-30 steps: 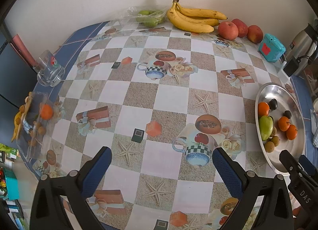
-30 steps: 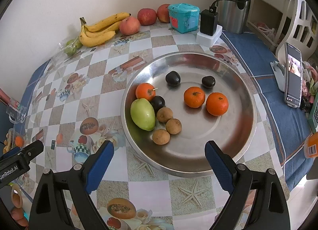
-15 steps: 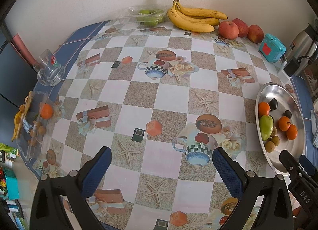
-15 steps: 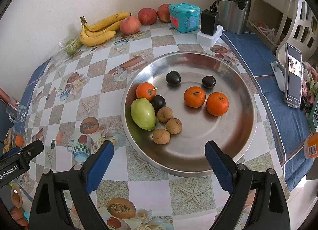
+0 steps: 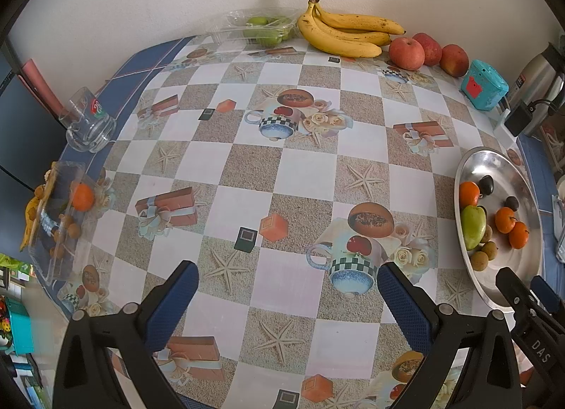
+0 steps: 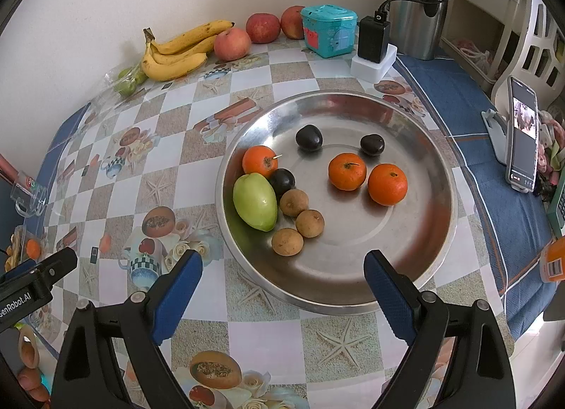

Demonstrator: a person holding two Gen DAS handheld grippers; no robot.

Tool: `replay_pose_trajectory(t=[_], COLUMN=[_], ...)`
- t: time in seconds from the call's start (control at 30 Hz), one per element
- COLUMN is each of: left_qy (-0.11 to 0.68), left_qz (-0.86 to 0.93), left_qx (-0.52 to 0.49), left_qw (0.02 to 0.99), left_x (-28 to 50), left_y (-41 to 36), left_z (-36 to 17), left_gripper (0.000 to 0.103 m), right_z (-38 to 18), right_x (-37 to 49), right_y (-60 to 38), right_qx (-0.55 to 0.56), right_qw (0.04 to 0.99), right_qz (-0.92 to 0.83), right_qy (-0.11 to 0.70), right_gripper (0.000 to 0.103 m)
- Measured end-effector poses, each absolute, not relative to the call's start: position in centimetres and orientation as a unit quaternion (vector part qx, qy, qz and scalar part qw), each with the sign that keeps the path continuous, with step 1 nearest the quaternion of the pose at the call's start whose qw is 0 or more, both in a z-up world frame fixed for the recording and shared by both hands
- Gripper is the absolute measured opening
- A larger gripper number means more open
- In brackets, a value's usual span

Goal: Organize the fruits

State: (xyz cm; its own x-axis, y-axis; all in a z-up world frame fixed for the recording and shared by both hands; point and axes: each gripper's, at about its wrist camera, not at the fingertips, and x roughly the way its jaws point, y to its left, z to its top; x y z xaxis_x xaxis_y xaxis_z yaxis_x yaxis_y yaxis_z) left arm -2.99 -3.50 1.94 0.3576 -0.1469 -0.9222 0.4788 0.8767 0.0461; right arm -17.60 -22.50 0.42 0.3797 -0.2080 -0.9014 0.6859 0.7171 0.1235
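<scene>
My left claw (image 5: 286,289) hangs wide open over the checkered, picture-printed surface (image 5: 300,176), nothing btwn its blue pads. My right claw (image 6: 282,278) is spread just as wide & empty, at the near rim of the round shiny steel tray (image 6: 416,253).

In the tray: 3 small orange tangerines, one at the left (image 6: 259,161) & two side by side nearer the middle (image 6: 347,171), (image 6: 387,184). A pale green pear-shaped fruit (image 6: 255,201) lies along the left wall, touching the left tangerine. 3 dark purple-black plums: one (image 6: 281,180) wedged just beside the green fruit, two (image 6: 309,138), (image 6: 372,145) farther back, apart. 3 small brown round longans (image 6: 293,202), (image 6: 309,223), (image 6: 287,241) cluster right of the green fruit.

Fruit outside the tray, along the back wall: bunch of yellow bananas (image 5: 344,35), 3 red apples (image 5: 406,53) in a row beside them, small green fruits in a clear plastic box (image 5: 261,29) left of the bananas. At the left edge a clear flat plastic container (image 5: 58,218) w/ another tangerine & some brown longans. Clear glass mug (image 5: 88,123) near it.

Also a teal lidded box (image 6: 328,30), black charger on a white block (image 6: 373,49), steel thermos jug (image 6: 416,3), phone on a stand (image 6: 522,133) on the right.
</scene>
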Motion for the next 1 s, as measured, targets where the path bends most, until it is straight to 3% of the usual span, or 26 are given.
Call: replay_pose_trajectory(t=[1.0], left_qy=[0.534], left_qz=[-0.192], left_qx=[0.154], left_qw=[0.809], left_x=[-3.08], left_y=[-3.72], left_z=[1.98], left_gripper=[0.102], right_z=[0.41], right_x=[-17.52], right_y=[-22.44], right_qx=[0.249], right_qw=[0.792], right_qz=[-0.282], right_qy=[0.481], right_gripper=[0.093])
